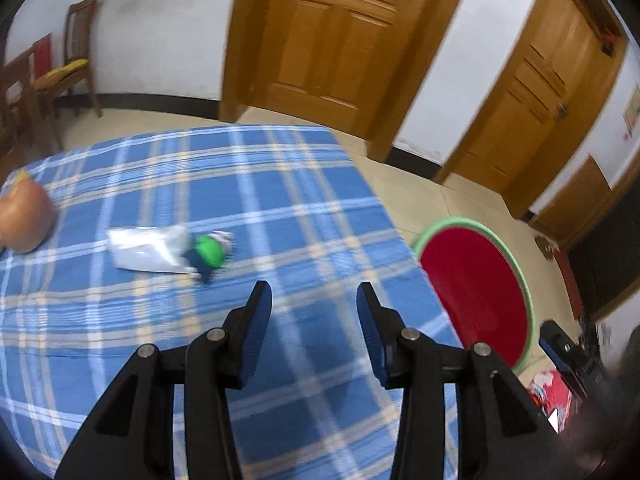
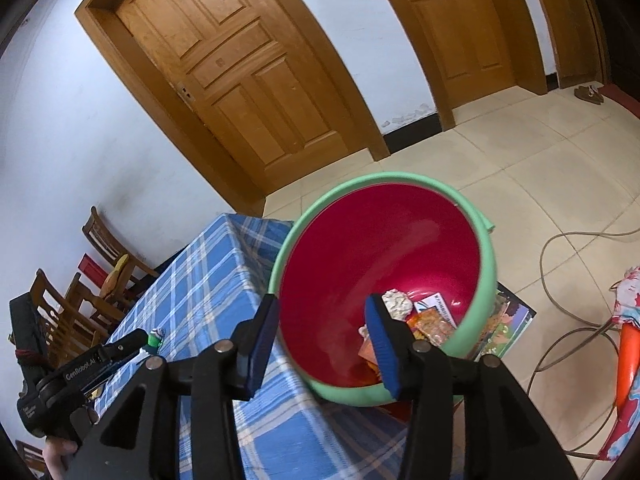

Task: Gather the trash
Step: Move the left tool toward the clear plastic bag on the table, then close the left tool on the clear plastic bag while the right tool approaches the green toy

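Observation:
My left gripper (image 1: 314, 294) is open and empty above the blue plaid tablecloth (image 1: 280, 216). Ahead of it to the left lie a clear plastic bag (image 1: 148, 250) and a crumpled green and dark wrapper (image 1: 210, 254). My right gripper (image 2: 322, 312) is open and empty over the mouth of a red bin with a green rim (image 2: 380, 264). The bin stands on the floor beside the table's right edge and holds a crumpled paper ball (image 2: 396, 303) and several snack wrappers (image 2: 430, 324). The bin also shows in the left wrist view (image 1: 480, 284). The left gripper's body (image 2: 80, 372) shows in the right wrist view.
A brown round object (image 1: 24, 220) sits at the table's left edge. Wooden chairs (image 1: 76, 56) stand by the far wall, with wooden doors (image 1: 336, 36) behind. A cable (image 2: 560, 256) lies on the tiled floor, and a picture book (image 2: 508, 324) lies under the bin.

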`<state>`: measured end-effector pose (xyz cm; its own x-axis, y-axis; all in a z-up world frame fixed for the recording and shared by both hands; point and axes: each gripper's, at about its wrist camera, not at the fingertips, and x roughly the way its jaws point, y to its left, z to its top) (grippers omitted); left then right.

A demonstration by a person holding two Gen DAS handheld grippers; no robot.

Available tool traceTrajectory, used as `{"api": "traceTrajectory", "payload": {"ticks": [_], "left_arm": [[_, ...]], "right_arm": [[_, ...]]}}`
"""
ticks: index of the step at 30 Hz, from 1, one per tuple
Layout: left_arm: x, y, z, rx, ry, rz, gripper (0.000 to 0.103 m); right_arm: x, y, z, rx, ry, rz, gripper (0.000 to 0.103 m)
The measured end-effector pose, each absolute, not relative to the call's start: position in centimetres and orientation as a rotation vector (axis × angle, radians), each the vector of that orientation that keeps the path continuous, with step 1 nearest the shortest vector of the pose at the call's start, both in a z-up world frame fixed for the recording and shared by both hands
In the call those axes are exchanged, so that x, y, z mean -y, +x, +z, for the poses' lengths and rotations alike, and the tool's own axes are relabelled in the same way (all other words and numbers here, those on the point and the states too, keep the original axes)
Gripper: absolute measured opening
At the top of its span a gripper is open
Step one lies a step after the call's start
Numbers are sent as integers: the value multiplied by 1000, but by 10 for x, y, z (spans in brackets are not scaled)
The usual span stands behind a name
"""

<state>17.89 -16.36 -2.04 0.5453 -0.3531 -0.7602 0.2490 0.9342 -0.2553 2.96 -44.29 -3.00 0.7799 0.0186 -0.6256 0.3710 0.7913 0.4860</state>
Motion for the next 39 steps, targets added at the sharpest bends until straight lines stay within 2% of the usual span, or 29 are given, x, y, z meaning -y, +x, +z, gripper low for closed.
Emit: {"api": "traceTrajectory", "payload": {"ticks": [17, 21, 31, 37, 39], "left_arm": [[89, 219, -46, -956, -280, -131, 45], [83, 231, -54, -964, -296, -88, 54], [88, 258, -66, -983, -314, -60, 56], [87, 268, -66, -968, -339, -55, 61], [86, 270, -64, -947, -355, -51, 67]], "right_arm": [[418, 46, -33, -694, 601, -163, 50], [416, 51, -31, -690, 594, -157, 50], [411, 62, -34, -706, 575, -140, 50], [412, 66, -38, -716, 578, -144, 50], [412, 66, -39, -718, 577, -143, 50]]}}
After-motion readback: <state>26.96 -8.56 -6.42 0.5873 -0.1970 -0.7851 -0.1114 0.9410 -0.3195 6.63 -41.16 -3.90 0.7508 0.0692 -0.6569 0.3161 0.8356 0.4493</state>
